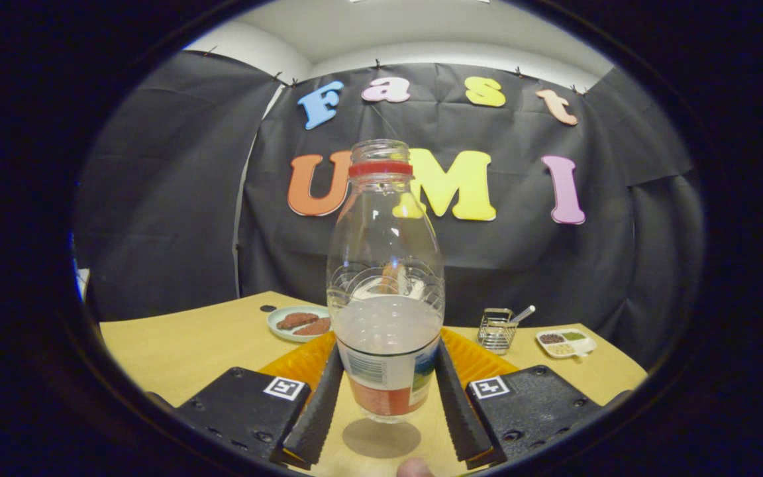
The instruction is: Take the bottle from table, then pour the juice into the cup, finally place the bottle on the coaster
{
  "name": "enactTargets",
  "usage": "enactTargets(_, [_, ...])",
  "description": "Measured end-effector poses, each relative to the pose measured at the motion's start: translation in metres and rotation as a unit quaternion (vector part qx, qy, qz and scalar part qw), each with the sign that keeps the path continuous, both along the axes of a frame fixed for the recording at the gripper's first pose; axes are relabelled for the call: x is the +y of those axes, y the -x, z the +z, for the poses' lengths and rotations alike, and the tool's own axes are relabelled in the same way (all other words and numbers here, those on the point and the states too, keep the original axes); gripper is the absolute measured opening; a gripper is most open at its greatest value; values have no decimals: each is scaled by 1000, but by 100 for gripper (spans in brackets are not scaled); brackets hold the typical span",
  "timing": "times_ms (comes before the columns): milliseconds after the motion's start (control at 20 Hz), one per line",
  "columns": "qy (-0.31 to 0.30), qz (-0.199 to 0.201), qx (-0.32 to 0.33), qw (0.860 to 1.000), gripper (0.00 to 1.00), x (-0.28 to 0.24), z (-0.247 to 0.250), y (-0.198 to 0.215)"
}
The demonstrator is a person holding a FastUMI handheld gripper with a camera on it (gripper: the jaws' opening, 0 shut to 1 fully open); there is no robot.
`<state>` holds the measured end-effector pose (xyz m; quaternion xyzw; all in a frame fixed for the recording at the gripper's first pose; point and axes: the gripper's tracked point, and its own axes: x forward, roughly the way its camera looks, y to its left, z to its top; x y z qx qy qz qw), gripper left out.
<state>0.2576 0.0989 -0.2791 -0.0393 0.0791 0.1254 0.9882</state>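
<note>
- Both fingers of the claw (388,397) press the lower sides of the bottle (385,285), closed on it and holding it upright.
- Under the bottle its shadow lies on the wooden surface (183,344), with a gap showing between base and shadow.
- Behind the bottle to the left sits a plate (282,329) with brown pieces.
- Behind it to the right stand a wire basket (497,329) and a small divided dish (565,342).
</note>
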Motion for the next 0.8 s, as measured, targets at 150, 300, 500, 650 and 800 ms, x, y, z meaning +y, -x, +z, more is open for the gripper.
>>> enactTargets(150, [-9,-4,23,1000,76,-2,-26,-3])
enactTargets(300, [-7,-11,45,999,76,-7,-48,-5])
enactTargets(500, [1,-13,69,998,78,-5,-69,-4])
enactTargets(650, [8,-12,75,997,78,-5,-77,0])
enactTargets(800, [11,-12,76,997,79,-6,-82,2])
